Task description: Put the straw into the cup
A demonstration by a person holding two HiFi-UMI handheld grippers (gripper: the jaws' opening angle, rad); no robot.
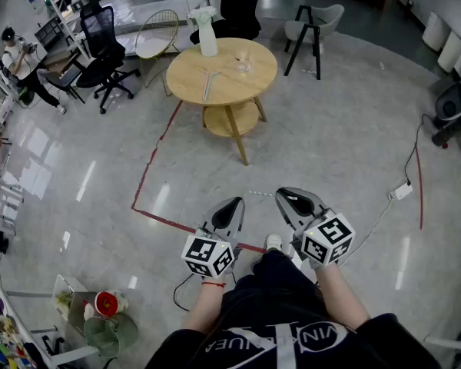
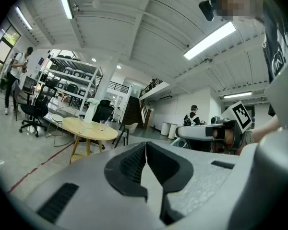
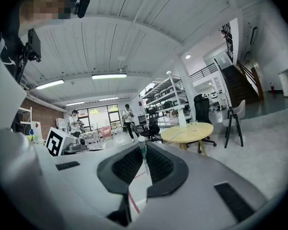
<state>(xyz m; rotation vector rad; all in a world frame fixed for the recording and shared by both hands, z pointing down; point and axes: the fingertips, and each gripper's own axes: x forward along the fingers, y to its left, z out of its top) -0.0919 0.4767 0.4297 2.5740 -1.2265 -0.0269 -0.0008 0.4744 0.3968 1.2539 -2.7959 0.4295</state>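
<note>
– Our two tongs are closest to us, held out low over the grey floor [image 1: 330, 129].

– What are our left tongs [image 1: 232, 204] doing?

– They are shut tight. The two dark pads meet, and nothing sits between them.

– And our right tongs [image 1: 286, 198]?

– They pinch the straw [image 1: 260, 194]. It is thin and white with a bit of green on it. From above we see it poke out past the tips, toward the left tongs.

– Where is the cup [image 1: 244, 64]?

– We see it far from us, across the floor. It is a small clear cup, and it stands on the round wooden worktop [image 1: 230, 83].

– What else is on that worktop?

– We see a tall white bottle [image 1: 206, 33] near the far edge, to the left of the cup. The two do not touch. Some thin pale things lie near the front edge, but they are too small for us to tell what they are.

– What lies between us and the worktop?

– We see a red line [image 1: 157, 148] on the floor. It runs from under the worktop toward our tongs and bends on the way. We also see a black chair [image 1: 104, 48] off to the left of the worktop.
</note>
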